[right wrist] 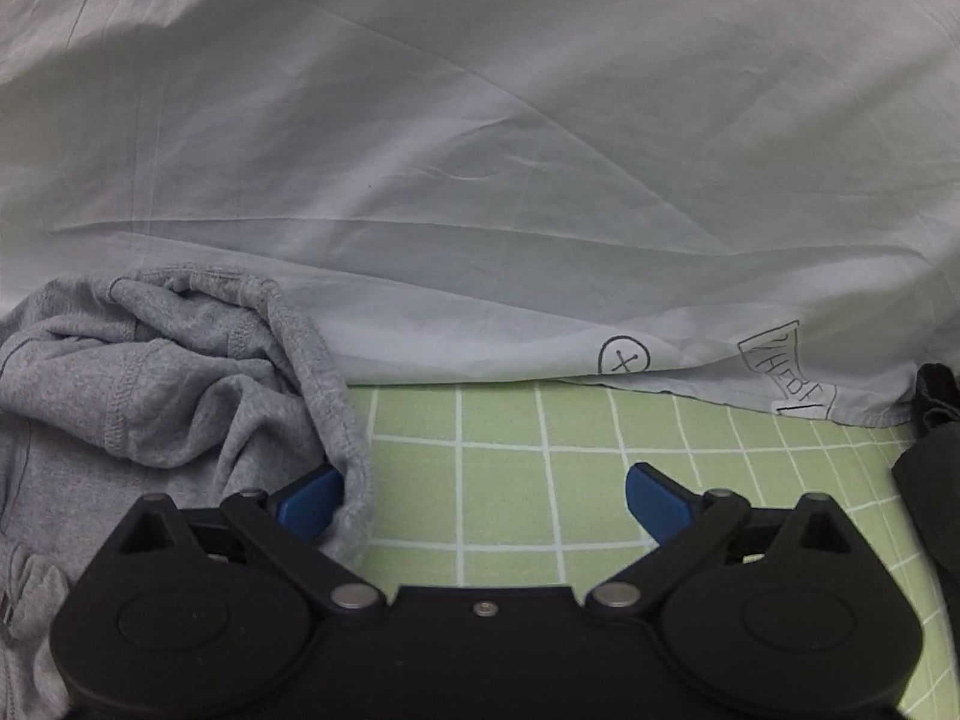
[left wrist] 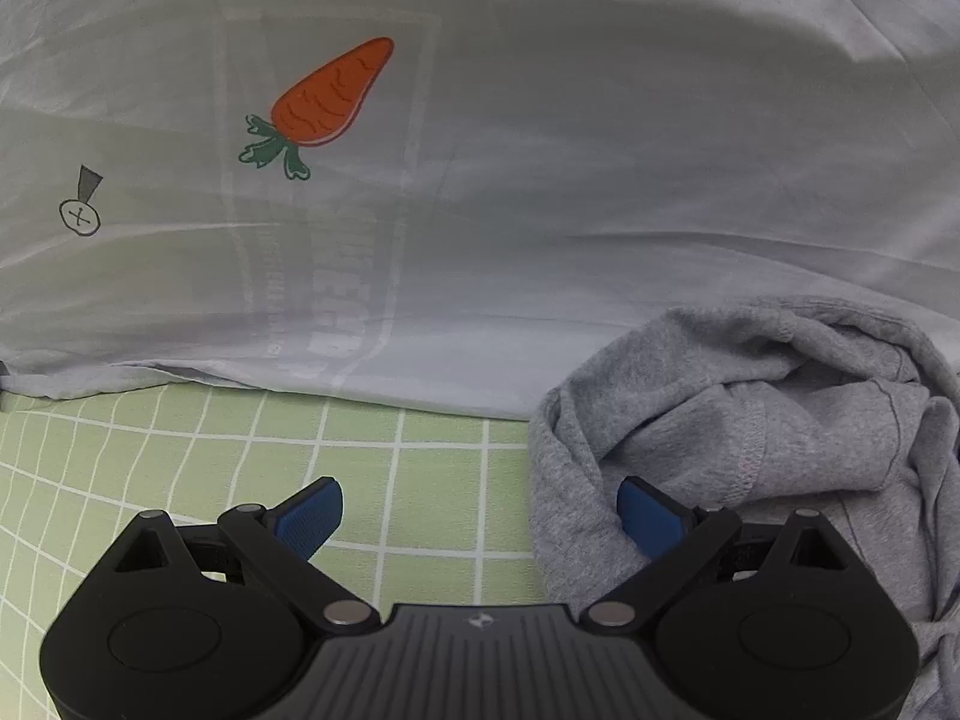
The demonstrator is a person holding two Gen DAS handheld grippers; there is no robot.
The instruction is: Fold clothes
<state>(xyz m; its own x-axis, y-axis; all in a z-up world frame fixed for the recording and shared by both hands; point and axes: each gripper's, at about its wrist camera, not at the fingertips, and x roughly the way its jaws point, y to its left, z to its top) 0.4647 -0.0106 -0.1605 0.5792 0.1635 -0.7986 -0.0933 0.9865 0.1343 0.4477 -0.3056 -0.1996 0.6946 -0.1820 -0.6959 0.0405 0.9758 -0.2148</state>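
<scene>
Left gripper (left wrist: 480, 516) and right gripper (right wrist: 485, 501), jaws apart and empty, flank crumpled grey knit garment (left wrist: 750, 420) at lower frame, white printed sheet (left wrist: 540, 150) above.

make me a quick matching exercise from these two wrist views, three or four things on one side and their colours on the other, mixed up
Things:
1. crumpled garment
2. carrot print
3. checked surface
4. finger pads

Colours:
a. blue
b. light green with white lines
c. heather grey
d. orange with a green top

Pairs: 1-c, 2-d, 3-b, 4-a
</scene>
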